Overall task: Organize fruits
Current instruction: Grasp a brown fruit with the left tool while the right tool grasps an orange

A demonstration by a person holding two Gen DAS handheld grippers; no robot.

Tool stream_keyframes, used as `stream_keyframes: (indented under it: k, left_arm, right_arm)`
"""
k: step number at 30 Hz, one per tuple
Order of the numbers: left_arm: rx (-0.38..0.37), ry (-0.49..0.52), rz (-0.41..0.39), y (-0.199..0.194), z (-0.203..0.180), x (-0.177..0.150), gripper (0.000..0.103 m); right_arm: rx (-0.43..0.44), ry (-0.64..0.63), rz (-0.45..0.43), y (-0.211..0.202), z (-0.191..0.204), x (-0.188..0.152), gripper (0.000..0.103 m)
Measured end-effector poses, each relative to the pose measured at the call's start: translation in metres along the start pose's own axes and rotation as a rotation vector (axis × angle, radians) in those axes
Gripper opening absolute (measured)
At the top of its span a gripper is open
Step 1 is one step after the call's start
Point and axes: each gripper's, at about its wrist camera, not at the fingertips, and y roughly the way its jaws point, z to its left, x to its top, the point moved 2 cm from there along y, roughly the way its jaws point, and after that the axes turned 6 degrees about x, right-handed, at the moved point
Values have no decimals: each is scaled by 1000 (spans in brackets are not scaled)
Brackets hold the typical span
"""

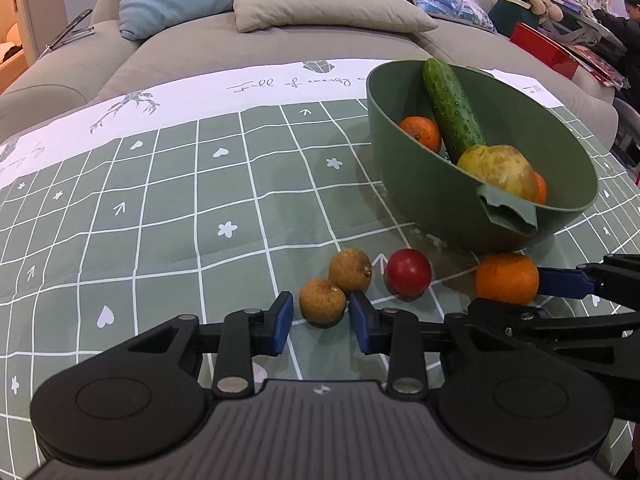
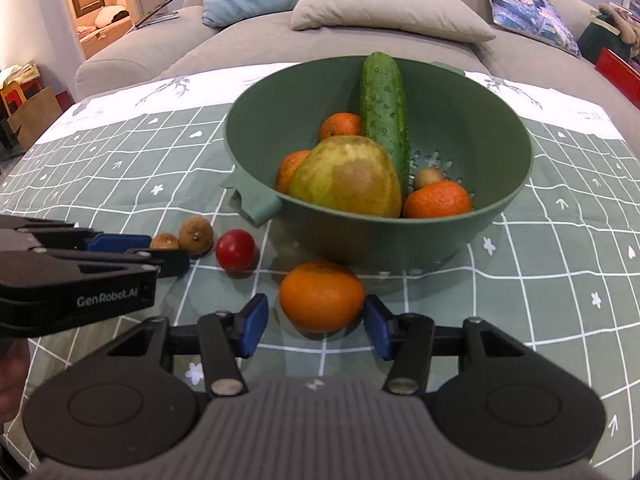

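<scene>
A green colander bowl (image 2: 500,208) holds a cucumber (image 2: 384,112), a pear (image 2: 346,178), several tangerines and a small brown fruit. On the cloth in front lie two brown longans (image 1: 322,300) (image 1: 351,270), a red tomato (image 1: 408,272) and a tangerine (image 2: 322,296). My left gripper (image 1: 321,322) is open, its pads either side of the nearer longan. My right gripper (image 2: 316,324) is open, its pads either side of the tangerine. The right gripper also shows in the left wrist view (image 1: 560,280), and the left gripper in the right wrist view (image 2: 120,246).
The table carries a green checked cloth (image 1: 160,220) with a white border. A grey sofa (image 1: 280,40) with several cushions stands right behind the table. Red boxes (image 1: 548,50) and clutter lie at the far right.
</scene>
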Motion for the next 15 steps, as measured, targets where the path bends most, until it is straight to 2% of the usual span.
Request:
stream_keyframes:
  k: [4,6,15]
  left_arm:
    - [-8,3,3,1,-1,1,31]
    - [-15,1,5,0,-1,1,28]
    - [-13,-7,18,-14,2,0,27]
  right_arm:
    - [-7,-6,0,1,-1,0,42]
    - [-5,0,-1,1,-2,0,42]
    - [6,-8,13,-7,-1,-1,41]
